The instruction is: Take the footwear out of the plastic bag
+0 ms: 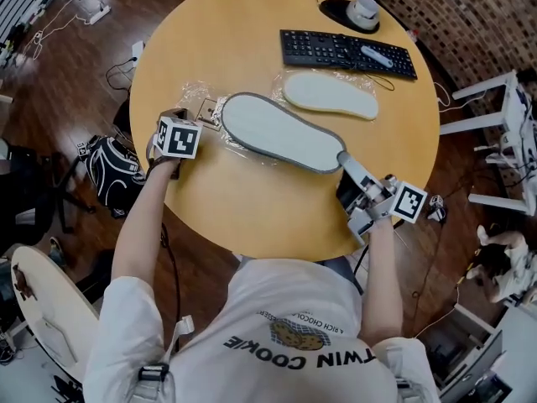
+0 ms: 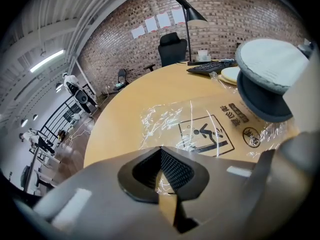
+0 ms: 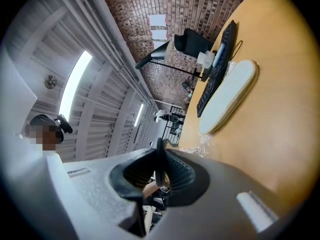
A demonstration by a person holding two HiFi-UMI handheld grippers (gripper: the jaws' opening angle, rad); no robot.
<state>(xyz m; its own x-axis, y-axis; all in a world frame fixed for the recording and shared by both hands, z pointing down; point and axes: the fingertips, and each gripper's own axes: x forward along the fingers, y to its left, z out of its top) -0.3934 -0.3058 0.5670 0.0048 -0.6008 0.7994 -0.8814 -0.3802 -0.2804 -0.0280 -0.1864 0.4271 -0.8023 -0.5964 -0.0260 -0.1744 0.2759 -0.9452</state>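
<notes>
Grey slipper (image 1: 277, 131) sole-up, long axis far-left to near-right; 2 w/ white slipper (image 1: 330, 95), 1 plastic bag (image 1: 193, 91). R gripper (image 3: 159, 176) nipped tight on grey's near-right end, L gripper (image 2: 165, 176) likewise on bag.

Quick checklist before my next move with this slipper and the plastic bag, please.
1. Left gripper clamped on the plastic bag: ok, film sits between the closed jaws.
2. Right gripper holding the slipper by its near end: ok.
3. Slipper fully out of the bag: cannot tell, its far end overlaps the film.
4. Second slipper and keyboard apart from the held slipper: ok.
</notes>
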